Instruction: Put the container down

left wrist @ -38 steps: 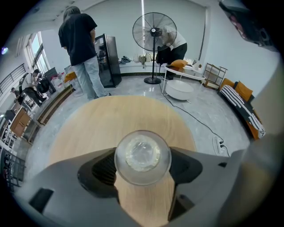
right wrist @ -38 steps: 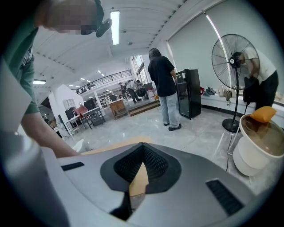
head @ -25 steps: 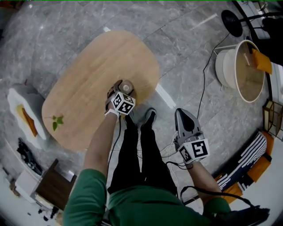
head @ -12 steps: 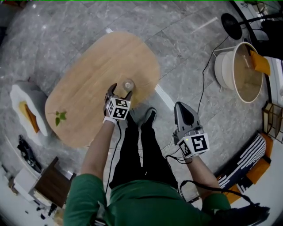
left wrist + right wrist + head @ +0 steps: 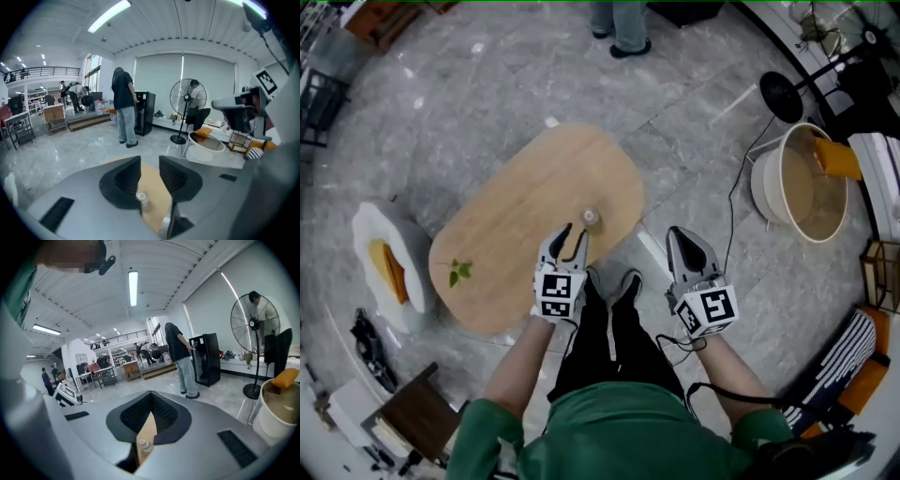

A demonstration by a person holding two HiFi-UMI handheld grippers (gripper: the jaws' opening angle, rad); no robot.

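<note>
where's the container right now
In the head view the container stands on the wooden table, near the middle of the picture, close to the table edge nearest the person's shoes.

Standing fan (image 5: pixel 181 93); white tub (image 5: pixel 764 183); orange-cushioned white seat (image 5: pixel 380 220).

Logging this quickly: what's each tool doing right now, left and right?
Left tool: open, jaws just been closing, nothing between them; the bottle stands on the table.
Right tool: closed, empty.
</note>
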